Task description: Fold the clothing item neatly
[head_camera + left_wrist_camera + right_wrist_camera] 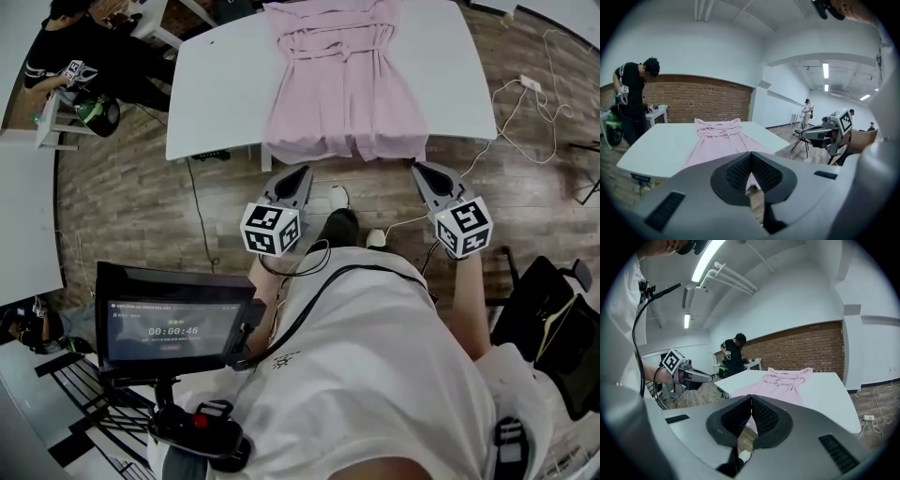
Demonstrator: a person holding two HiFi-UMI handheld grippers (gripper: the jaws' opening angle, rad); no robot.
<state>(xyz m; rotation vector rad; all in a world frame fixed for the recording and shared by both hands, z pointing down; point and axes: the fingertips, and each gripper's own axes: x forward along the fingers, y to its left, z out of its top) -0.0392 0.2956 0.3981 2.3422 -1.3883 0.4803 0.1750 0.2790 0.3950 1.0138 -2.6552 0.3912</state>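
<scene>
Down the middle of the white table [216, 84] lies the pink dress [342, 84], flat, hem drooping over the near edge. Short of that edge, the left gripper [300, 173] and right gripper [418, 169] hover with jaws pressed together, empty. Arriving closed, they would likely shove and rumple the hem instead of pinching it.

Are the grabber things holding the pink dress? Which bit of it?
Nothing is held. The left gripper and the right gripper are both shut and empty, short of the pink dress, which lies on the white table.
</scene>
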